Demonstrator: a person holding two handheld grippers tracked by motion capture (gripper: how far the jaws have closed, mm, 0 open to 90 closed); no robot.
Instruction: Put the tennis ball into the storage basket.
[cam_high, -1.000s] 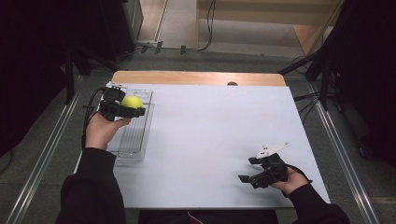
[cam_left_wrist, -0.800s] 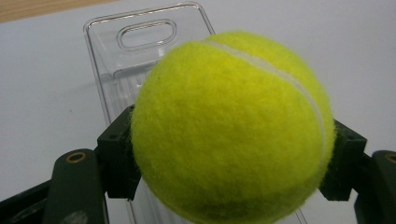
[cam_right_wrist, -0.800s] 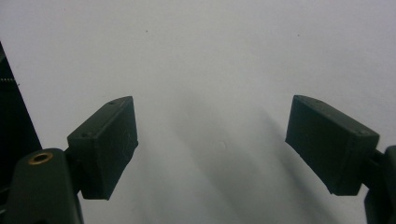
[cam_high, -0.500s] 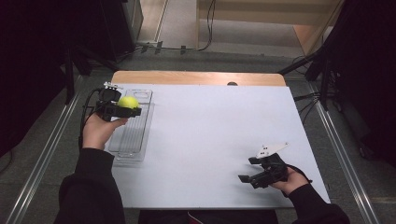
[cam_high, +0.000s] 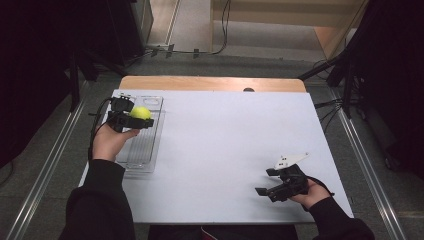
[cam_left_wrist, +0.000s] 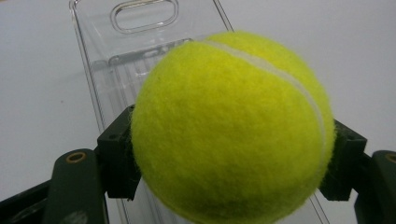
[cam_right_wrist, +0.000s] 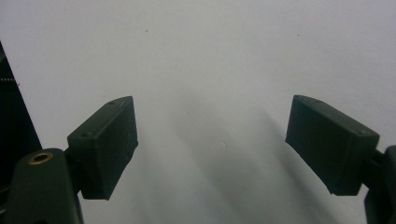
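We see the left gripper w/ its jaws clamped on a yellow tennis ball, one jaw on each side of it, held over the far end of a clear plastic tray that lies along the white table's left edge. In the left gripper view the ball sits above the tray's ribbed floor, near its handle slot; we can't tell if it touches the tray. The right gripper rests low at the table's near-right corner, jaws spread wide w/ nothing between them, bare tabletop beyond.
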